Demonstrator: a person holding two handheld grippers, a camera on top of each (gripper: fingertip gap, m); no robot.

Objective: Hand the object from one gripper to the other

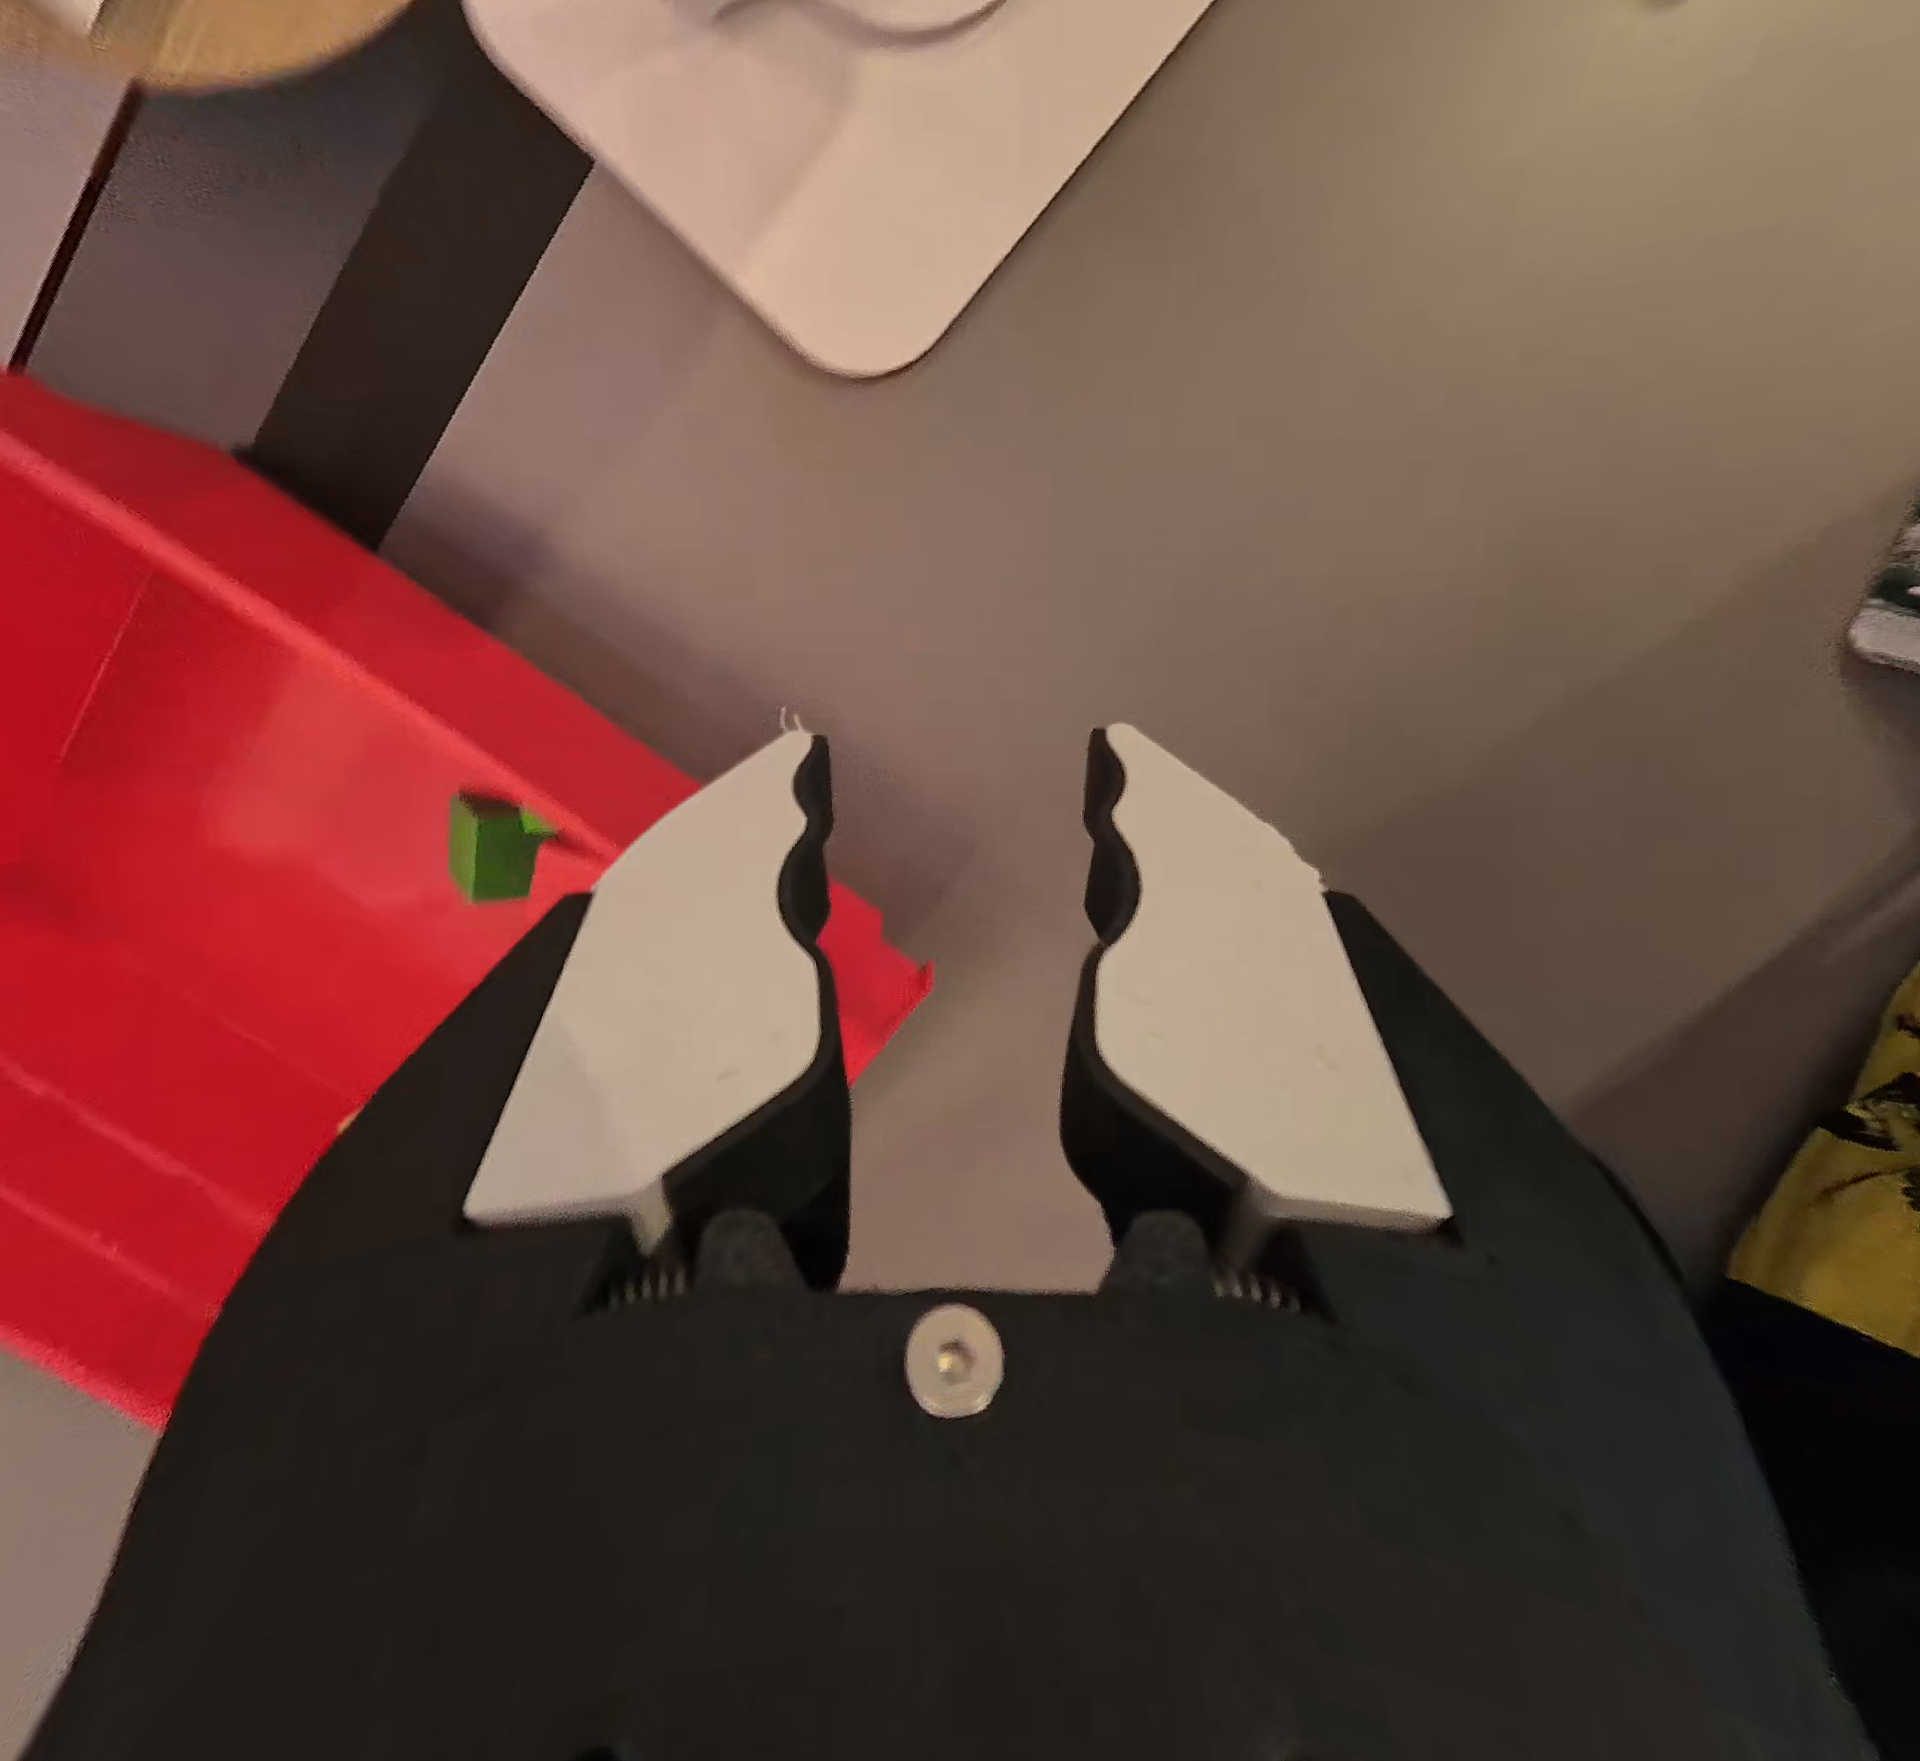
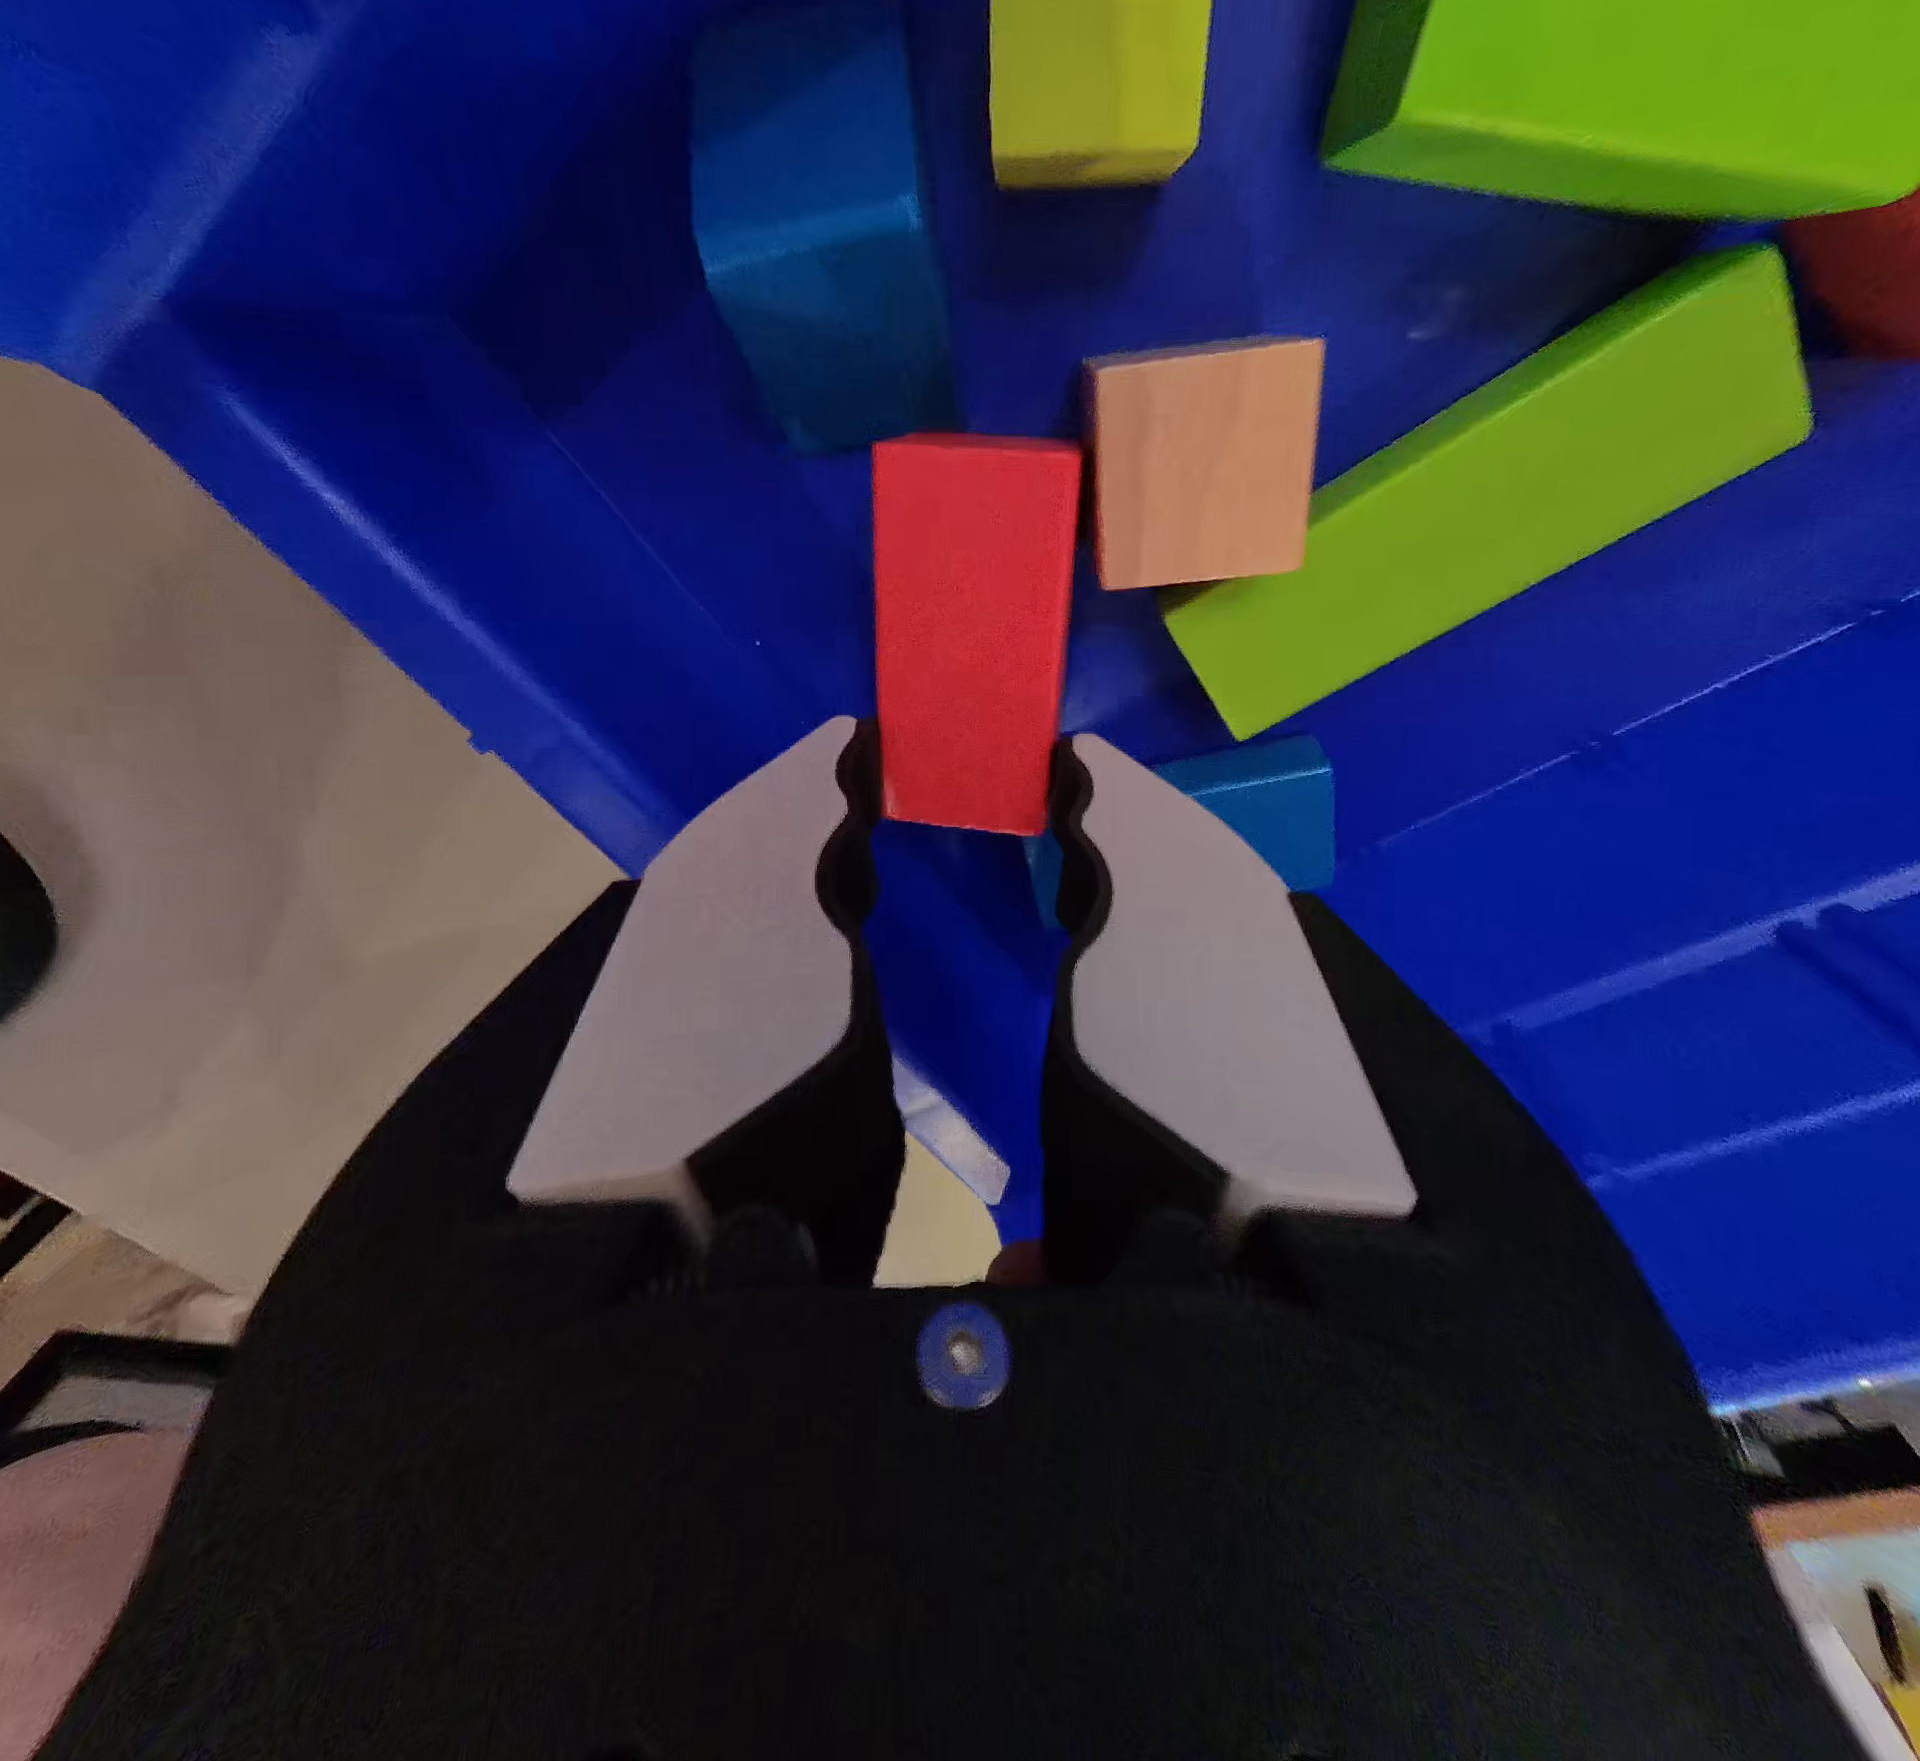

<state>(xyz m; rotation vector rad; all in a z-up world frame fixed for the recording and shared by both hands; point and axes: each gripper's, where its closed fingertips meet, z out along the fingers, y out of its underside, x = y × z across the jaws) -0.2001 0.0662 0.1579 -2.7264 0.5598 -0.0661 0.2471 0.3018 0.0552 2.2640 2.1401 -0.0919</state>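
Note:
In the right wrist view my right gripper (image 2: 961, 755) is shut on a red rectangular block (image 2: 971, 620). Both pads press on its near end and the block sticks out forward above a blue bin (image 2: 468, 506). In the left wrist view my left gripper (image 1: 956, 755) is open with nothing between its fingers, above a grey table (image 1: 1247, 464). A red bin (image 1: 208, 828) lies to its left with a small green block (image 1: 488, 849) inside. Neither view shows the other gripper.
The blue bin holds several blocks: a wooden cube (image 2: 1205, 459), a long green block (image 2: 1496, 485), a large green block (image 2: 1662, 18), a yellow block (image 2: 1101, 18) and blue blocks (image 2: 821, 225). A white mat (image 1: 831, 153) with a clear glass item lies ahead of the left gripper.

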